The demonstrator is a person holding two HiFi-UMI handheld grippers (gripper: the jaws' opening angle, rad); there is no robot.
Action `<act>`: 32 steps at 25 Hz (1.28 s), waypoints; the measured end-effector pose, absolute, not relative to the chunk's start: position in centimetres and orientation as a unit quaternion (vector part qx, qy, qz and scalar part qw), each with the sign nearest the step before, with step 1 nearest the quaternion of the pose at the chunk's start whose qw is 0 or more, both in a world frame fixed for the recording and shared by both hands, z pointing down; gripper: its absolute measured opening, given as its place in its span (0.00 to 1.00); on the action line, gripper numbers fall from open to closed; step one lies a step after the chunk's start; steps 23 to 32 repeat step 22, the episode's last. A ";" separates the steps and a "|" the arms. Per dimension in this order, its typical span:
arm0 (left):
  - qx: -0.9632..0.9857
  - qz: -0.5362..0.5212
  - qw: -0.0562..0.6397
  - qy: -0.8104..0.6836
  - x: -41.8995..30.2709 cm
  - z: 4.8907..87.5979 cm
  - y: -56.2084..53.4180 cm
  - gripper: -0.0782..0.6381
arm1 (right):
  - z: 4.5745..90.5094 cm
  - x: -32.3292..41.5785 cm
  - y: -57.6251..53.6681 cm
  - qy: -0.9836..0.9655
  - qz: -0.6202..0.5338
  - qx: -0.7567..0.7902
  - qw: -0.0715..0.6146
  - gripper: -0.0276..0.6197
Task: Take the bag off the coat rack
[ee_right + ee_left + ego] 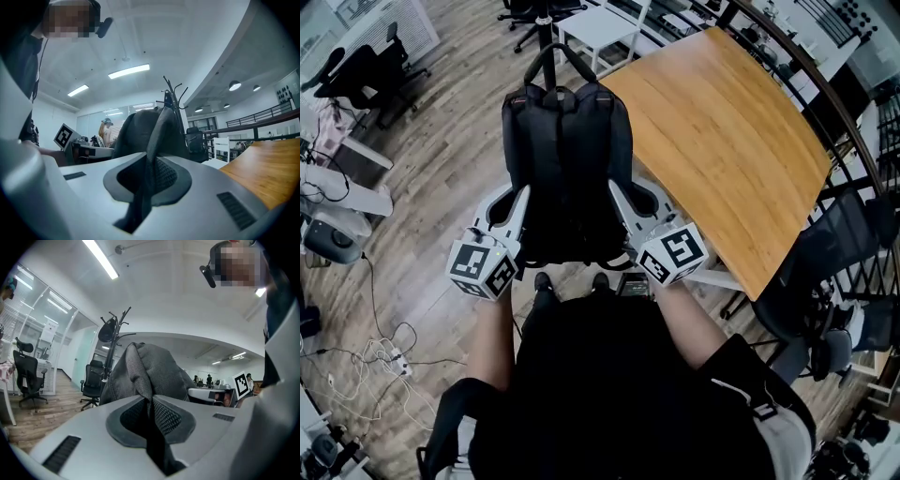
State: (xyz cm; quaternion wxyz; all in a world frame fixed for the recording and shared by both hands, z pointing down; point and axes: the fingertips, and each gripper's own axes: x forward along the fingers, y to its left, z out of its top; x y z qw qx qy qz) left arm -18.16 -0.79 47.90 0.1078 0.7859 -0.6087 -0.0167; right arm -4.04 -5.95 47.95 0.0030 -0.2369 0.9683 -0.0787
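A black backpack (pixel 567 159) hangs in front of me, its back panel and shoulder straps facing up in the head view. Its top handle (pixel 553 54) reaches up beside the coat rack's pole (pixel 546 21); I cannot tell whether it still hangs on a hook. My left gripper (pixel 515 202) is shut on fabric at the bag's left side, and my right gripper (pixel 628 199) is shut on its right side. In the left gripper view, grey bag cloth (pixel 154 369) is pinched in the jaws, with the rack (pixel 117 329) behind. The right gripper view shows a strap (pixel 152 140) clamped the same way.
A wooden table (pixel 722 131) stands close on the right, with a black railing (pixel 844 103) beyond it. Office chairs (pixel 356 75) sit at the far left, a white table (pixel 600 23) behind the rack, and cables (pixel 380 356) on the floor at my left.
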 end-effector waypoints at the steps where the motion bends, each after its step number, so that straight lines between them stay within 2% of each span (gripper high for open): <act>1: 0.786 -0.016 0.108 -0.609 -17.8 47.9 -0.8 0.16 | 47.9 -3.7 -6.1 0.969 -0.079 -0.236 0.003 0.11; 32: 0.765 -0.013 0.109 -0.635 -14.8 47.0 -0.2 0.16 | 47.4 -1.4 -7.0 0.977 -0.094 -0.190 0.031 0.11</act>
